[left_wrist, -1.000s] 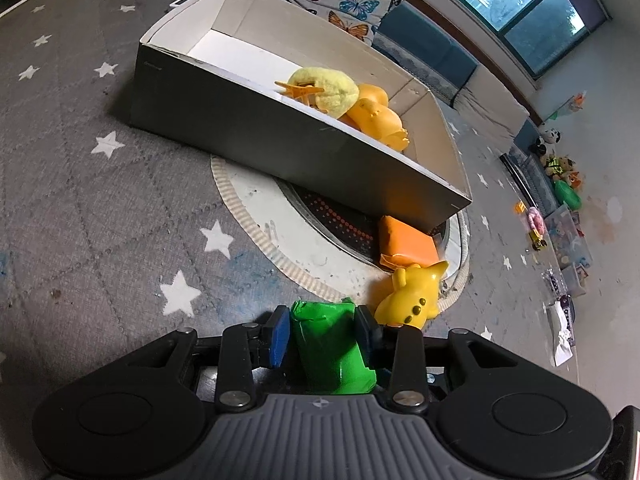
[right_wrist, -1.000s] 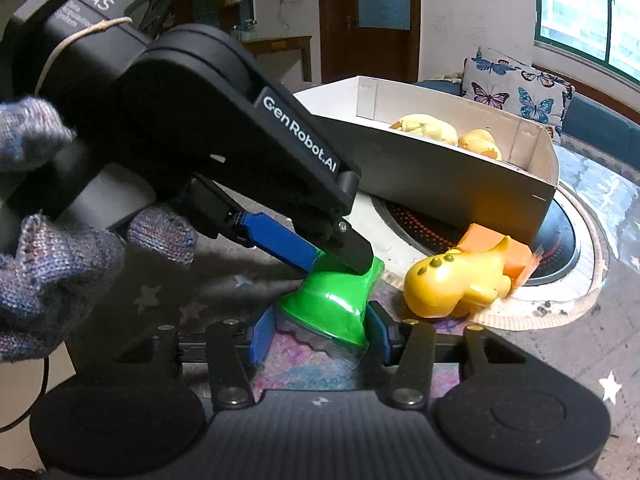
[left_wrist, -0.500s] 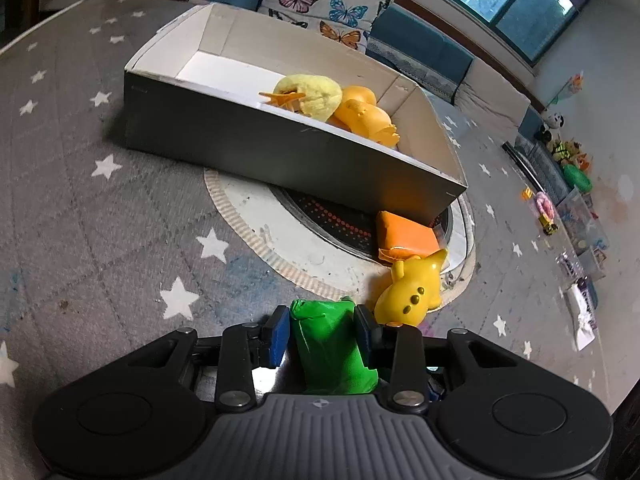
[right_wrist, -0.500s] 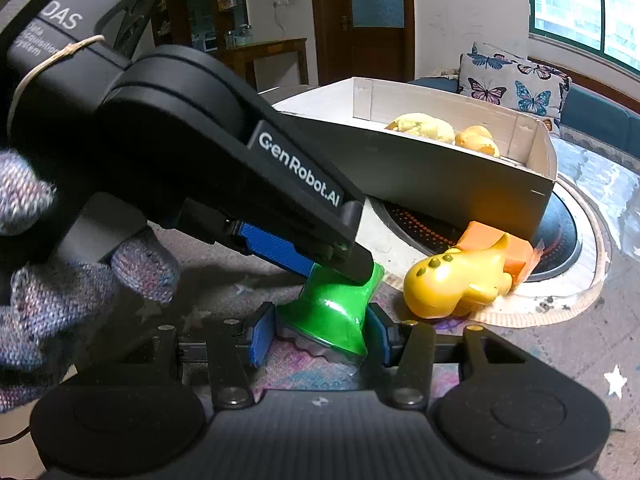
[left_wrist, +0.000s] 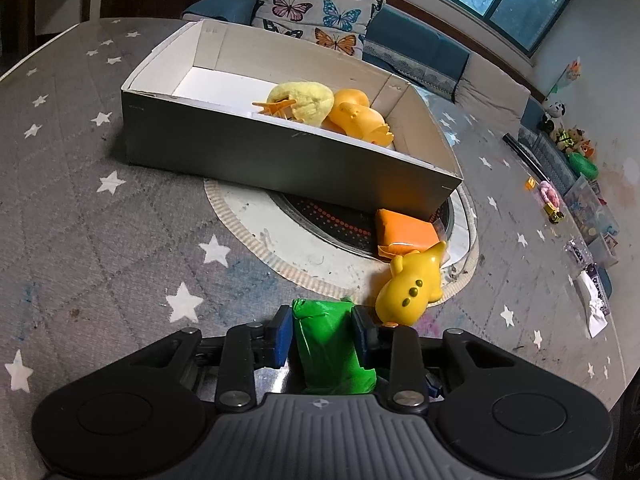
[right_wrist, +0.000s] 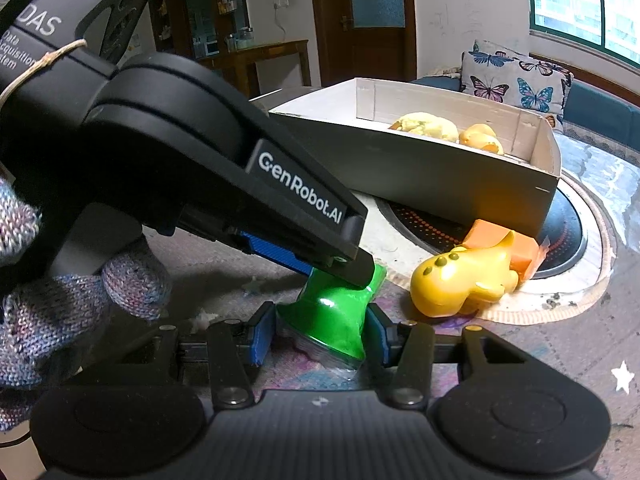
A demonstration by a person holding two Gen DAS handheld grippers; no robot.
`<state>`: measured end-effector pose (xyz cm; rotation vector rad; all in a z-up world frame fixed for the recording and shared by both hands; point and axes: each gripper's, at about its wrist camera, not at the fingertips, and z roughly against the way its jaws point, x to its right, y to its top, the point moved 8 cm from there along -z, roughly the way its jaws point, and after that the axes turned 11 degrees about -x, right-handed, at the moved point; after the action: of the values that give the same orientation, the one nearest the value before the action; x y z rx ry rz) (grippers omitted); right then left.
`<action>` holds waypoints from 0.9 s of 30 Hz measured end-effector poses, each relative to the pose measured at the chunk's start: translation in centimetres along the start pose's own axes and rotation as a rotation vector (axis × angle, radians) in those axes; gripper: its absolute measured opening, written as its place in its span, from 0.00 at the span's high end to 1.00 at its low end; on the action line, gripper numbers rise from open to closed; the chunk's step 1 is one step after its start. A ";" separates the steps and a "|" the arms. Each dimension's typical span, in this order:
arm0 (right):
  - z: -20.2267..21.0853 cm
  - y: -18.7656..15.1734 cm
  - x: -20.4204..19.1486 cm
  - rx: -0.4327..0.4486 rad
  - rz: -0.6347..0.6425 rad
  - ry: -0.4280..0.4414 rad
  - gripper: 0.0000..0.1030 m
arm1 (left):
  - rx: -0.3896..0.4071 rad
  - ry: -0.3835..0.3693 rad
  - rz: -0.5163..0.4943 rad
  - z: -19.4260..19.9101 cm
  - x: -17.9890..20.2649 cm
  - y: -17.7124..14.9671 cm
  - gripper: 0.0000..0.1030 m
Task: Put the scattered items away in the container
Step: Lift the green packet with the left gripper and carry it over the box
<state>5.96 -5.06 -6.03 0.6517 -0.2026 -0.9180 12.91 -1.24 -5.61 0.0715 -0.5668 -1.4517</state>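
Observation:
A green plastic toy [left_wrist: 328,344] sits between the blue pads of my left gripper [left_wrist: 322,330], which is shut on its narrow end. My right gripper [right_wrist: 320,336] is shut on the same green toy [right_wrist: 332,316] at its wide base, just above the carpet. The left gripper's body crosses the right wrist view from the upper left. A yellow plastic animal toy [left_wrist: 412,284] and an orange block [left_wrist: 404,234] lie by the grey cardboard box [left_wrist: 280,156]. A fuzzy yellow chick [left_wrist: 306,100] and an orange duck [left_wrist: 358,118] lie inside the box.
The box stands on a grey star-patterned carpet [left_wrist: 100,216], partly over a round white and black mat [left_wrist: 320,240]. A sofa with a butterfly cushion [left_wrist: 320,12] stands behind. Toys and boxes [left_wrist: 580,200] line the right wall.
Both grippers have risen and drawn back a little with the green toy held between them. The box and loose toys have not moved.

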 end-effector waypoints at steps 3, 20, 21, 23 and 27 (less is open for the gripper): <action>0.0 0.0 -0.1 0.004 -0.004 0.004 0.54 | 0.005 0.008 -0.009 0.2 0.1 0.0 0.68; 1.3 1.9 -0.5 0.067 0.015 -0.007 0.54 | 0.080 -0.013 -0.039 3.1 0.7 1.6 0.71; 1.4 2.2 -0.5 0.073 0.019 -0.010 0.54 | 0.085 -0.015 -0.041 3.2 0.8 1.8 0.72; 1.6 2.8 -0.3 0.087 0.023 -0.016 0.54 | 0.094 -0.021 -0.046 3.6 0.9 2.4 0.72; 2.1 3.8 0.1 0.117 0.030 -0.029 0.55 | 0.116 -0.036 -0.059 4.3 1.4 3.8 0.73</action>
<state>7.67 -4.46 -2.11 0.7413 -0.2932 -0.8915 14.61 -0.80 0.04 0.1551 -0.6827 -1.4793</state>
